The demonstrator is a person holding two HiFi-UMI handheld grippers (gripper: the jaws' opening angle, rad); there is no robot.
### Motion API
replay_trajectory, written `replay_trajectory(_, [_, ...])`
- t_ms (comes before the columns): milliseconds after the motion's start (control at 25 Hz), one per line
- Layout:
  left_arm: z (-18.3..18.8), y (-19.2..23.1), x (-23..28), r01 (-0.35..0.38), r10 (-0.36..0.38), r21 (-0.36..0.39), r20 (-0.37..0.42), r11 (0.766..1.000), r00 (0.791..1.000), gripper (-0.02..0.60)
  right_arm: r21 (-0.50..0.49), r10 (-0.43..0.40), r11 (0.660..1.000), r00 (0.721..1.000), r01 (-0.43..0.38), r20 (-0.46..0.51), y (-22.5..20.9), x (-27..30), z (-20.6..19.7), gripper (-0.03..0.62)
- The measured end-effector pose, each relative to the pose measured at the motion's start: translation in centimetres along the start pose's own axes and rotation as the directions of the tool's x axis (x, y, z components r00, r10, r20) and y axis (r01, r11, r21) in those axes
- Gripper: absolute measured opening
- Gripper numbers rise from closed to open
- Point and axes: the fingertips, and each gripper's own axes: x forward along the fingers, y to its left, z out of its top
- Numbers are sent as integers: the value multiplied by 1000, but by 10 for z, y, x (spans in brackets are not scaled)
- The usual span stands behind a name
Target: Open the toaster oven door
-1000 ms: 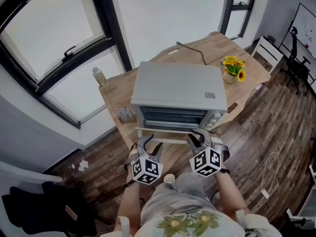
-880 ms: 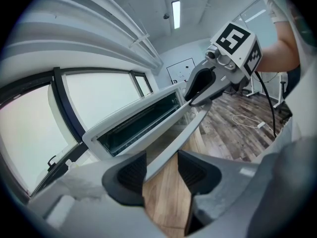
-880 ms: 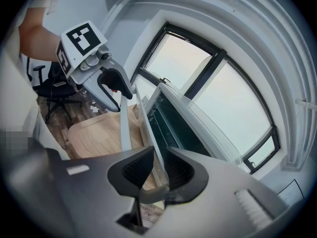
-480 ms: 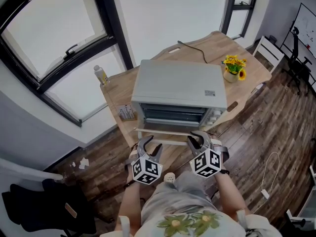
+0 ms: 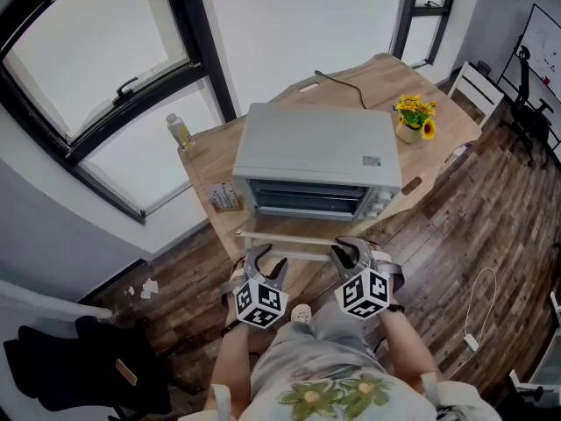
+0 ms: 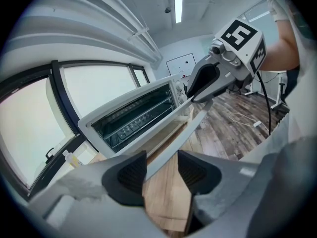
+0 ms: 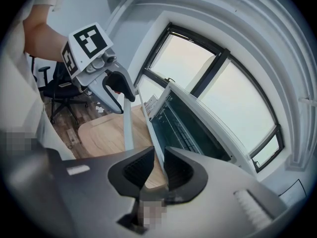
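A silver toaster oven point(image 5: 316, 152) stands on the wooden table point(image 5: 377, 82). Its glass door point(image 5: 294, 236) is swung partly down toward me, and the dark inside with its rack point(image 6: 133, 115) shows. My left gripper point(image 5: 265, 260) is shut on the white handle bar point(image 6: 171, 143) near its left end; the bar runs slantwise between both pads point(image 6: 130, 175). At the door's right end my right gripper point(image 5: 349, 253) holds the thin top edge point(image 7: 148, 123) between nearly closed pads point(image 7: 139, 170); its jaws have just been closing on it.
A pot of yellow flowers point(image 5: 414, 121) stands right of the oven, with a bottle point(image 5: 180, 134) and a small box point(image 5: 223, 198) to its left. A power cord point(image 5: 337, 86) trails behind. Big windows lie beyond the table, and a white chair point(image 5: 473, 86) stands at the right.
The door has swung a little further down and toward me. Both grippers have come back and down with it.
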Motion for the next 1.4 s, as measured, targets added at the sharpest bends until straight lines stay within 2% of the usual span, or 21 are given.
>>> replay_trajectory(400, [-11, -10, 0, 10, -9, 12, -18, 1000, 1000, 201, 14, 9, 1000, 1000, -8, -9, 13, -1, -6, 61])
replay_trajectory(600, [-10, -13, -7, 22, -19, 79, -33, 997, 999, 186, 26, 1, 1000, 1000, 0, -7, 16, -2, -7, 61])
replay_trajectory(880, [14, 12, -32, -63, 59, 96, 40, 993, 997, 175, 28, 0, 1000, 1000, 1, -18, 22, -2, -11, 61])
replay_trajectory(1000, [14, 20, -33, -91, 89, 157, 16, 983, 996, 175, 27, 2, 1000, 1000, -1, -26, 26, -1, -12, 61])
replay_trajectory(1160, [7, 18, -23, -81, 91, 258, -28, 963, 995, 175, 27, -1, 1000, 1000, 1, -31, 27, -1, -13, 61])
replay_trajectory(1400, [2, 13, -8, -51, 74, 299, -65, 953, 995, 175, 27, -3, 1000, 999, 5, -41, 27, -2, -13, 61])
